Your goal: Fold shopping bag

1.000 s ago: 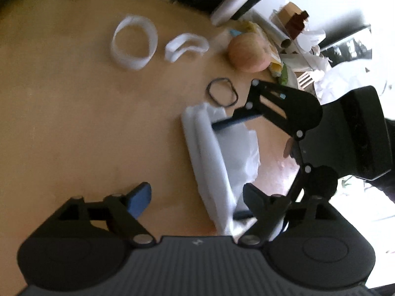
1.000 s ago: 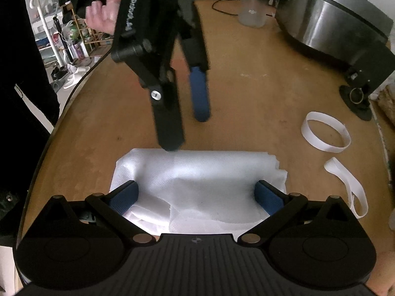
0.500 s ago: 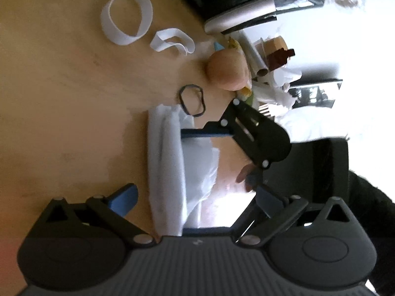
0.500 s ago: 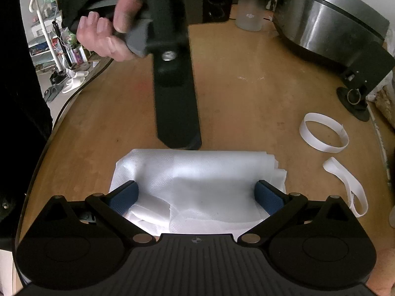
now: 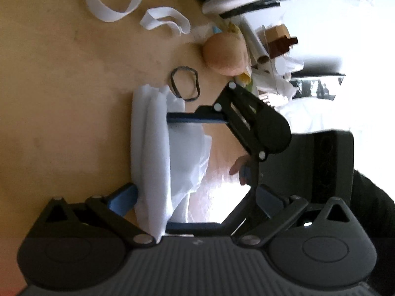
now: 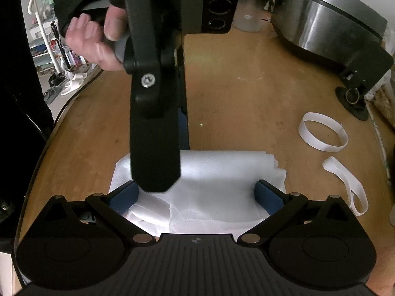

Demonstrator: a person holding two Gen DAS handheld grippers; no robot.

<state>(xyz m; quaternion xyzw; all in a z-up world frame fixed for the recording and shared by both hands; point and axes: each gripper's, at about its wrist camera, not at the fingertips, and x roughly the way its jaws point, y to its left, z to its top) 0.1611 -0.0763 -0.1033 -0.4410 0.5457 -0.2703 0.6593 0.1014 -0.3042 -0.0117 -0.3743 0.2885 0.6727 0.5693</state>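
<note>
A white non-woven shopping bag (image 6: 212, 185) lies folded into a flat strip on the wooden table. It also shows in the left wrist view (image 5: 158, 153). My right gripper (image 6: 197, 197) is open, its jaws spanning the bag's near part flat on the table. It appears in the left wrist view (image 5: 192, 172) with its fingers lying on the bag. My left gripper (image 5: 195, 199) is open and stands over the bag's left end. In the right wrist view it comes down from above, with one black finger (image 6: 155, 157) over the bag's left part.
Two loose white strap loops (image 6: 323, 135) (image 6: 345, 182) lie right of the bag. A black rubber band (image 5: 185, 83) and a peach-coloured ball (image 5: 227, 54) sit near the bag's far end. A steel appliance (image 6: 325, 19) stands at the back right. The table's curved edge (image 6: 49, 143) runs at left.
My left gripper has swung from beyond the bag to directly over its left end. The bag and the right gripper have stayed put.
</note>
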